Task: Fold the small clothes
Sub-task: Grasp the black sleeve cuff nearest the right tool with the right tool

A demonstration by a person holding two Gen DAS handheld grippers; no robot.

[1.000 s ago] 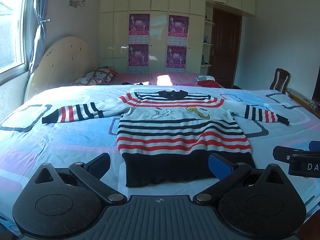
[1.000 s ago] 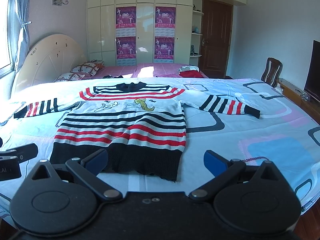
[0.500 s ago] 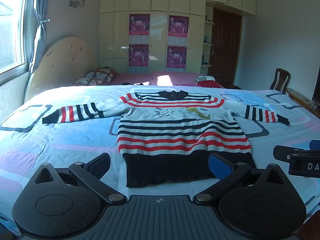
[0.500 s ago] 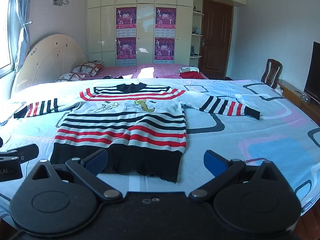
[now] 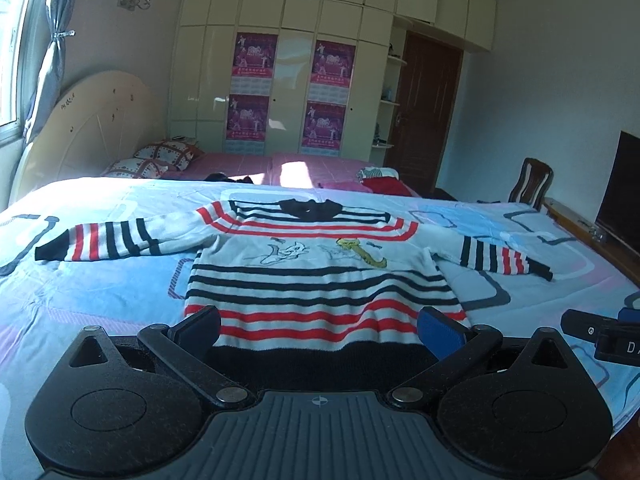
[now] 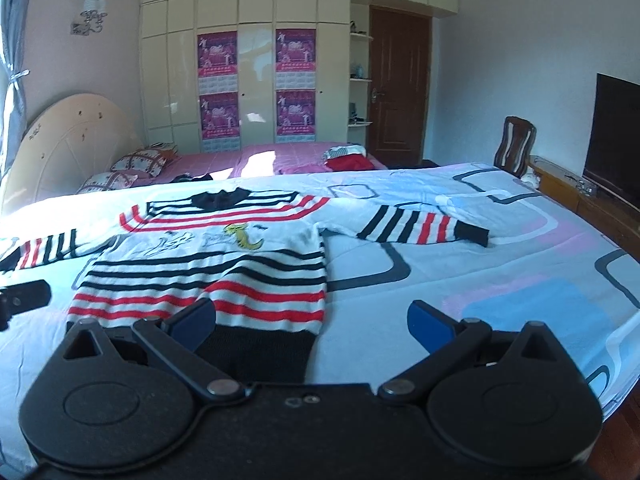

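Change: both grippers have advanced over the striped knitted sweater's (image 5: 320,280) black hem at the bed's (image 6: 500,280) near edge.
Left gripper (image 5: 320,330): fingers wide open, empty.
Right gripper (image 6: 312,322): fingers wide open, empty.
Meaning: approach under way; hem grasp judged next.

The bed (image 5: 100,296) is being covered by a pale blue sheet printed with pink patches and dark rounded outlines. 1 striped sweater (image 5: 320,276) is being carried flat on it, front up, both sleeves spread out to the sides, its black collar pointing toward the far edge and its black hem lying at the near edge. Beyond the sweater's collar, a pink cover (image 6: 276,158) is being lit by sun, with 2 patterned pillows (image 5: 160,156) and a red folded garment (image 6: 350,162) being carried on it.
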